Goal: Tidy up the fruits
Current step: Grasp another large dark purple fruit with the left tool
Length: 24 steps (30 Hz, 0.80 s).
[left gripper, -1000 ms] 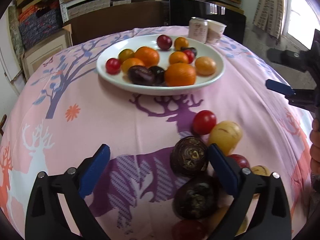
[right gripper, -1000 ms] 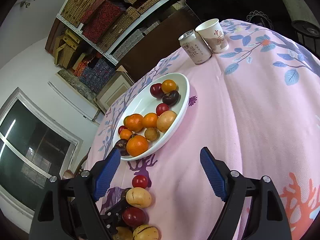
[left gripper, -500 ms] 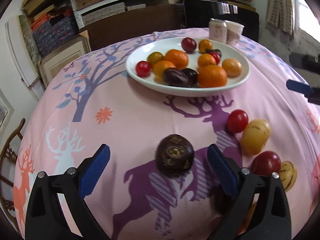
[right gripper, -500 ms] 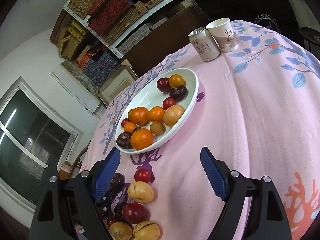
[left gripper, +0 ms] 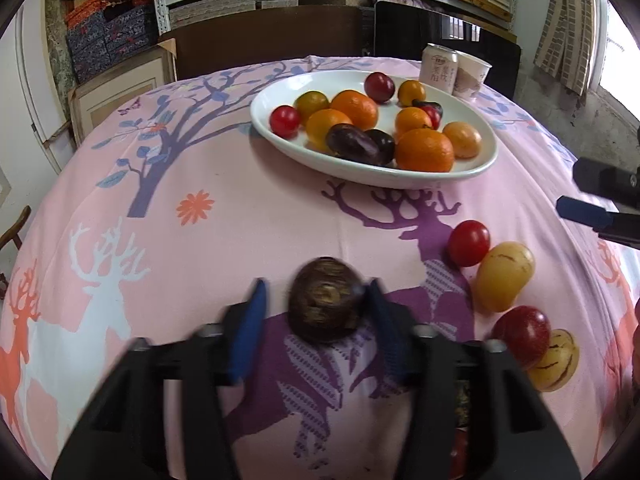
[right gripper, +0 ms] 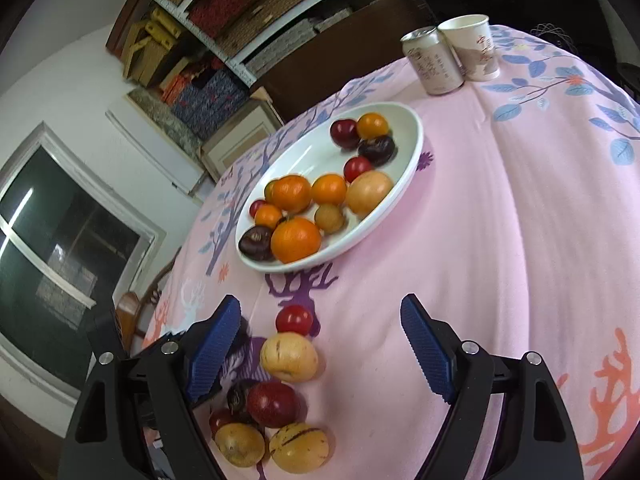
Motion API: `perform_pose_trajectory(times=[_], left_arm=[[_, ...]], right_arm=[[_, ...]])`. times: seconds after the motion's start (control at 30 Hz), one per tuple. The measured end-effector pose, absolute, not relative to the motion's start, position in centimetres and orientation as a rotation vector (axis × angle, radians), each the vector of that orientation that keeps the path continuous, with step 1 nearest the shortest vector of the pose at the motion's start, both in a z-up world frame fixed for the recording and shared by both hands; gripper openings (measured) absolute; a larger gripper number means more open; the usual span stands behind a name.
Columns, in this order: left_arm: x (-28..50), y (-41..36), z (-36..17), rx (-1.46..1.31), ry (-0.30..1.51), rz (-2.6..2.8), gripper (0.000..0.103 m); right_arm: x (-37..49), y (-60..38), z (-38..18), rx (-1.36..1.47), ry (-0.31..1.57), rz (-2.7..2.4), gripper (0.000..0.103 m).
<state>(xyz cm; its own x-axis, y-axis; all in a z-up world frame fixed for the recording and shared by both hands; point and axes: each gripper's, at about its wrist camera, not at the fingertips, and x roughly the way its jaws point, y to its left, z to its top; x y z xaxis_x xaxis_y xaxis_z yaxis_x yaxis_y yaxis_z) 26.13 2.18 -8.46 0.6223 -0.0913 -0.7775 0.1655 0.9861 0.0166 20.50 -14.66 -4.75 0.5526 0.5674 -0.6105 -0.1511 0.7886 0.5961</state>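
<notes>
Fruit between the blue pads of the left gripper (left gripper: 316, 320) is a round, dark brown-purple passion fruit (left gripper: 325, 300) with a rough, mottled skin, sitting low in the centre of the left wrist view on the pink deer-print tablecloth (left gripper: 200, 184). The jaws have just been closing around it; the right pad is touching its side, while a thin gap is showing at the left pad. To its right, loose fruits are lying in a line: a small red tomato (left gripper: 469, 242), a pale yellow striped melon-like fruit (left gripper: 505, 281) and a dark red plum (left gripper: 524, 336). Higher up, a white oval plate (left gripper: 276, 128) is carrying oranges, tomatoes and dark fruits, with a drinks can (left gripper: 439, 67) and a paper cup (left gripper: 472, 78) behind it. Shelves of woven boxes are filling the background. The right gripper (right gripper: 320, 354) is hanging released over the cloth, tilted downward, gripping nothing.
</notes>
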Motion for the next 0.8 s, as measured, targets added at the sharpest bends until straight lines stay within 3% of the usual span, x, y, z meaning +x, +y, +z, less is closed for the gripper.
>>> perform_pose_trajectory(times=[0.53,0.8], left_arm=[[26.5,2.1,-8.8,0.076,0.906,-0.15,0.04],[26.5,2.1,-8.8,0.075,0.906,-0.15,0.04]], right_arm=[[19.9,-10.8,-6.1,0.253,0.983,0.413,0.083],[20.4,-15.3,-5.8,0.424,0.95,0.375,0.083]])
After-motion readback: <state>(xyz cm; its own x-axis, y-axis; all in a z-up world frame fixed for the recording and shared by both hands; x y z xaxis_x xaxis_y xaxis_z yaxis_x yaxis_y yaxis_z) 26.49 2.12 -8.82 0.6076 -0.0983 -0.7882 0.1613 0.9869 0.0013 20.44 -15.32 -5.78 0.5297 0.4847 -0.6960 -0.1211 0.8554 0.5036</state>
